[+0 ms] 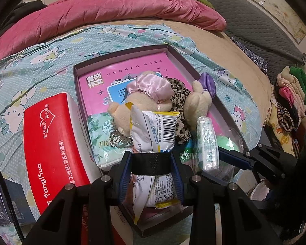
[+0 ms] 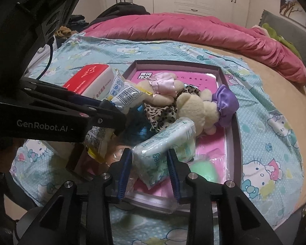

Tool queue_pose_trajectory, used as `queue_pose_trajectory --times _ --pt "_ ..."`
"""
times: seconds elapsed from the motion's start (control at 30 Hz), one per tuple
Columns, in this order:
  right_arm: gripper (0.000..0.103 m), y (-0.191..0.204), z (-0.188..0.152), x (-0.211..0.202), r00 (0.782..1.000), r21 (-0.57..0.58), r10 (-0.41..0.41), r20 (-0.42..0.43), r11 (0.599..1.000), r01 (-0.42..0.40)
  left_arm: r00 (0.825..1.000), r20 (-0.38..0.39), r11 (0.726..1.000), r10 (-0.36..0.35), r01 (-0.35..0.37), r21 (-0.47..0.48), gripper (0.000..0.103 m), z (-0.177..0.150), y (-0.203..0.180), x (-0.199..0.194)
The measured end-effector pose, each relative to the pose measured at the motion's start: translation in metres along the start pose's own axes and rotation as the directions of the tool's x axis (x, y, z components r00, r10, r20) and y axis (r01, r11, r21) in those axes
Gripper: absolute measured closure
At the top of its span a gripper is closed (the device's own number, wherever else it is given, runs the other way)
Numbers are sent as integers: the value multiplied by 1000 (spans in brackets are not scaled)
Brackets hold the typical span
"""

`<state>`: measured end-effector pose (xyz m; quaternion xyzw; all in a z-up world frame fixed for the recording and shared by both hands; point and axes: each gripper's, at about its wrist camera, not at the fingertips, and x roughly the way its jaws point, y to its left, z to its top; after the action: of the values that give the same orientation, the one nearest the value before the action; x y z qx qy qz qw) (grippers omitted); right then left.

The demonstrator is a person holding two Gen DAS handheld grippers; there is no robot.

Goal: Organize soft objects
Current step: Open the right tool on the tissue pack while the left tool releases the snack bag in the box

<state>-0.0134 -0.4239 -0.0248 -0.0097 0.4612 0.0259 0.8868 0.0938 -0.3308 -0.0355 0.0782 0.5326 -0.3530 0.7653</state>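
A shallow dark box [image 1: 120, 56] lies on the bed with a pink book on its floor. In it are two cream plush toys, one in a pink cap [image 1: 149, 100] and one with a purple bow [image 1: 197, 102], plus a leopard-print cloth. My left gripper [image 1: 152, 159] is shut on a white and yellow packet [image 1: 153, 128] with a barcode, held over the box's near end. My right gripper [image 2: 150, 157] stands open around a clear pocket tissue pack [image 2: 165, 143], which leans on the purple-bow plush. The pack [image 1: 207, 143] also shows in the left wrist view.
A red and white carton [image 1: 51, 143] sits against the box's left wall. A green floral tissue pack [image 1: 100, 138] and a green ball [image 2: 202, 170] lie inside the box. A pink quilt [image 1: 112, 10] covers the far side of the bed. Folded clothes [image 1: 291, 94] pile up on the right.
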Motion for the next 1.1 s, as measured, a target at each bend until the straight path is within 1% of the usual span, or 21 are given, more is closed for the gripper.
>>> queue_pose_trajectory --times 0.07,0.13,0.2,0.23,0.47,0.57,0.67,1.03,1.07,1.1 --pt "66 0 0 -1 1000 -1 -4 0 1000 4 1000 -1 1000 1 -1 1 65 0 0 0" --pt "63 0 0 -5 1000 3 -4 3 1000 4 1000 0 1000 1 -1 -1 65 0 0 0" --pt "52 -1 -1 -10 1000 11 -9 13 1000 9 1000 1 1000 -2 2 3 65 0 -1 0" --pt "51 -3 -1 -14 1000 21 -11 23 1000 11 1000 0 1000 -1 1 4 65 0 -2 1" --pt "48 -16 -7 -38 998 92 -28 60 996 23 1000 -6 1000 -2 2 8 64 0 -5 3" --pt "46 -20 -9 -44 997 108 -38 62 994 31 1000 -5 1000 -16 16 18 60 -1 -7 1" --pt "45 -20 -10 -49 997 120 -46 64 992 38 1000 0 1000 -25 25 19 52 0 -9 0" --pt "44 -18 -8 -61 994 139 -73 84 988 60 999 25 999 -24 23 39 48 -1 -11 -16" --pt "44 -16 -7 -62 993 139 -77 85 988 64 999 25 999 -24 23 41 48 -2 -11 -17" --pt "41 -15 -7 -64 993 140 -84 86 988 71 999 26 999 -22 21 41 48 -3 -11 -19"
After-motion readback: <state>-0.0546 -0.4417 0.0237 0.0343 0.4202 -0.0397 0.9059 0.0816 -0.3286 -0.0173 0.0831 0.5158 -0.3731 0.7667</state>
